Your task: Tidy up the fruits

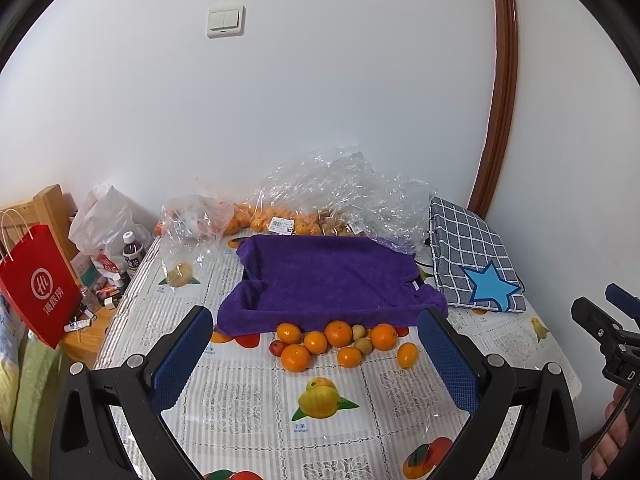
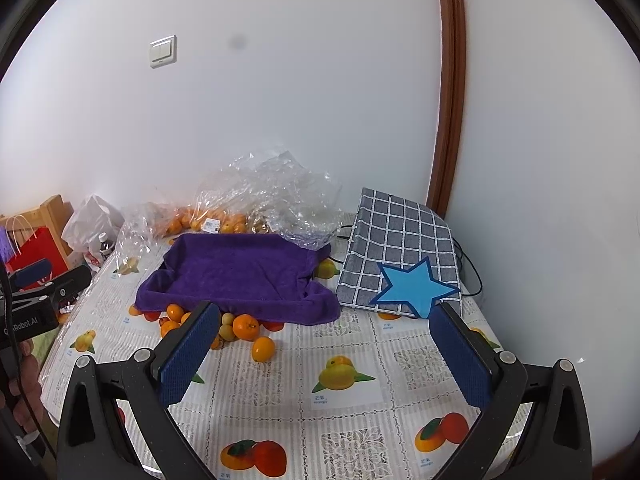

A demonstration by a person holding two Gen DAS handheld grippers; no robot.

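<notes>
We see left gripper (image 1: pixel 316 354) and right gripper (image 2: pixel 324 344) jaws wide apart, empty, above worktop (image 2: pixel 360 412), oranges (image 1: pixel 338 333) clustered just beside purple-towelled tray (image 1: pixel 324 276) near edge, one orange (image 2: pixel 263 349) apart.

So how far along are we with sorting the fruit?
Nothing looks done yet: the purple-lined tray holds no fruit, and the loose oranges and smaller fruits sit in a pile on the tablecloth at its front edge. Nothing is in hand: the left gripper and right gripper are both open. All of the sorting is left.
</notes>
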